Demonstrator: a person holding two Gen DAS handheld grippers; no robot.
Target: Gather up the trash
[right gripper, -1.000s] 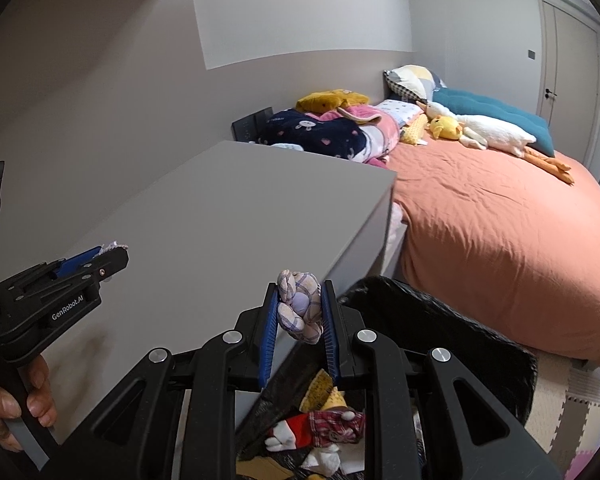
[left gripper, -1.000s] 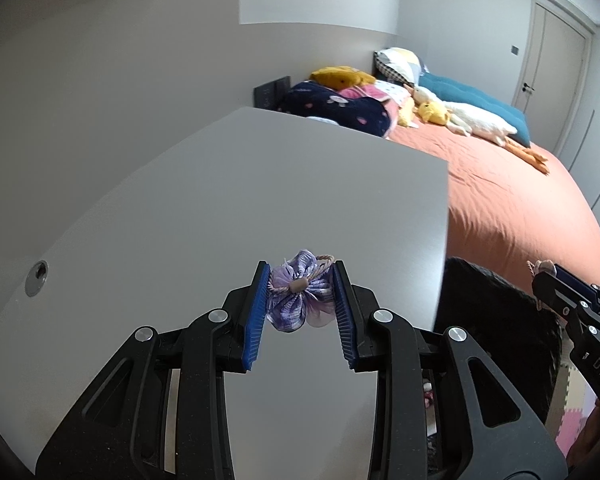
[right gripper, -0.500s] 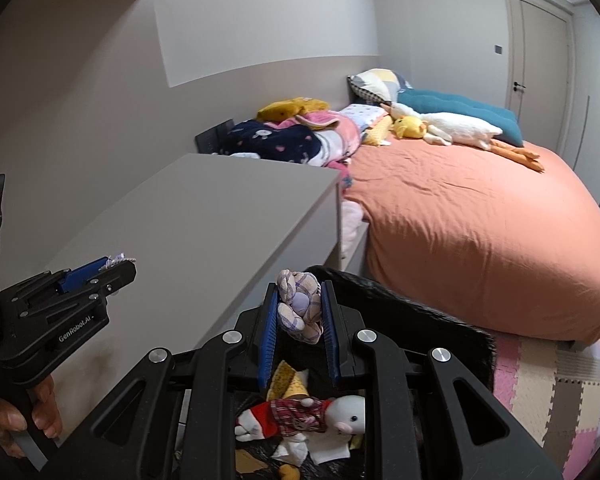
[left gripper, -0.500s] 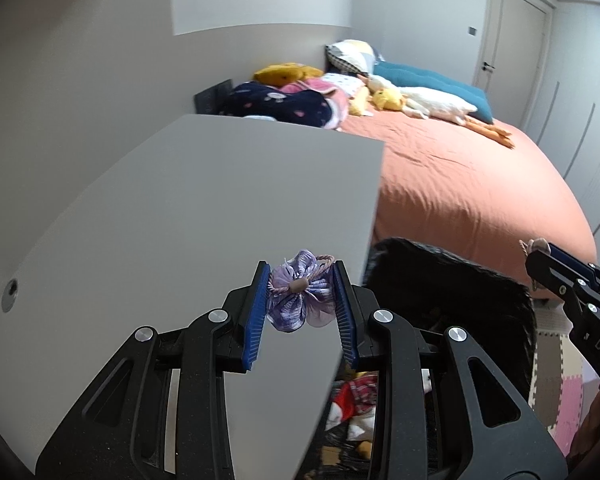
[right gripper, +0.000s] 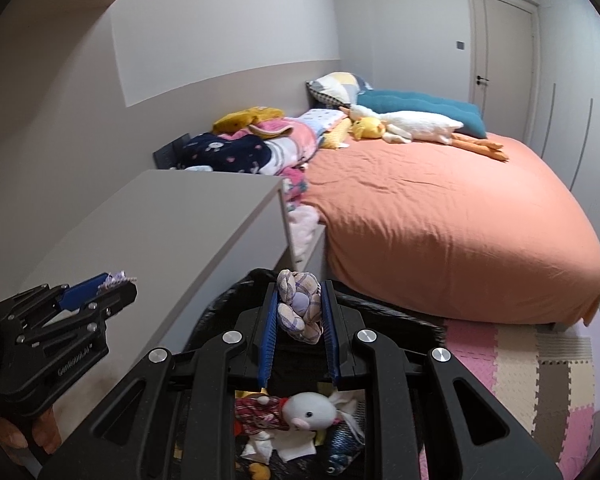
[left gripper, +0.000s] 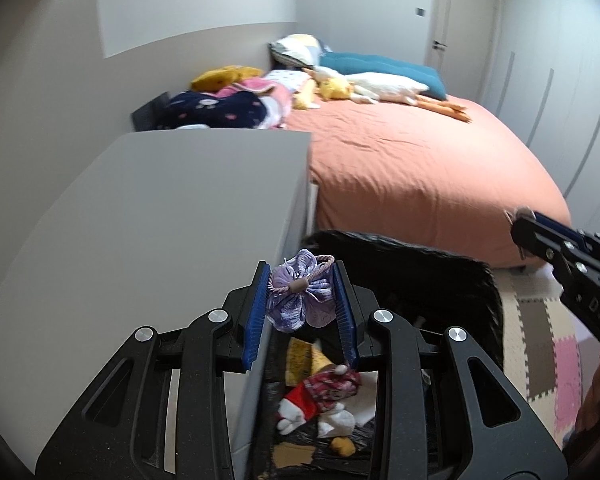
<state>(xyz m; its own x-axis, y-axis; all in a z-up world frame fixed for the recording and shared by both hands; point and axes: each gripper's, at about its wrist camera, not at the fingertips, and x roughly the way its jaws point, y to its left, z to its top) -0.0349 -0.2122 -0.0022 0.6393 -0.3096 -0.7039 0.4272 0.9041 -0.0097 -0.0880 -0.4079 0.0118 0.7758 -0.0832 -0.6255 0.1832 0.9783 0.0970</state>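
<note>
From my left wrist view, my left hand-held gripper (left gripper: pixel 302 304) is closed down on a lilac gathered-fabric flower scrunchie with a cord loop and small bead (left gripper: pixel 300 294), pinched between the blue pads. It hangs right at the edge of the plain grey surface (left gripper: pixel 160 208), over the near side of the black-lined trash bin (left gripper: pixel 440 276) that stands between that surface and the orange-sheeted bed (left gripper: pixel 420 160). Down in the bin I see a small red-and-plaid stuffed doll (left gripper: pixel 320 394) with white scraps and a yellowish piece. The grey top looks bare as far as this view reaches, so I judge that the clearing is mostly done. My right hand-held gripper (left gripper: pixel 518 224) shows at the right edge.

From my right wrist view, my right hand-held gripper (right gripper: pixel 300 308) is shut on a knotted pale plaid cloth bundle with a lilac middle (right gripper: pixel 300 306), held over the bin's (right gripper: pixel 412 322) opening. Below it lie a white round-headed plush toy (right gripper: pixel 308 410), the plaid doll (right gripper: pixel 260 416), white paper bits and a dark bluish item. The left hand-held gripper (right gripper: pixel 120 286) shows at the left, lilac fabric poking from its tip.

What remains, I reckon, is to let go of both pieces into the bin; neither has been dropped yet.
</note>
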